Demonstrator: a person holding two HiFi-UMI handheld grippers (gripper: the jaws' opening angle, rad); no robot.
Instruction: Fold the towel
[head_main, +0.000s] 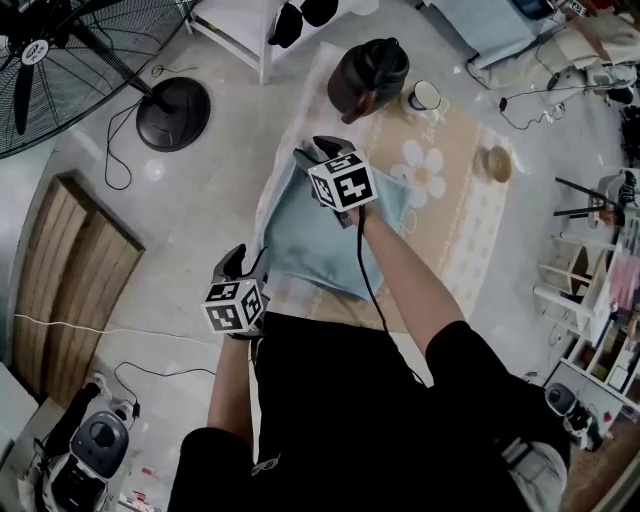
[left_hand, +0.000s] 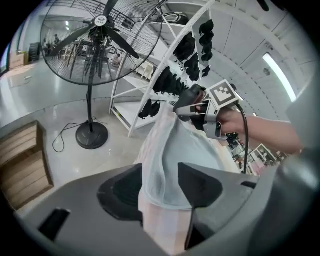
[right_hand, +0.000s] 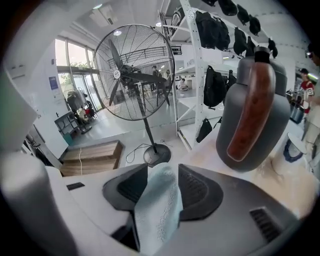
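Gaping, the left gripper (left_hand: 161, 175) and right gripper (right_hand: 162, 175) each have the towel (head_main: 300, 240) released between their jaws; only the right gripper view shows the brown handle of the jug (right_hand: 252, 115).

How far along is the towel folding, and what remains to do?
Done: the towel lies on the mat, apparently doubled over already, though the layers are hard to tell. In hand: the left gripper and the right gripper each have a towel edge between open jaws, not pinched. Left: probably another fold, then smoothing.
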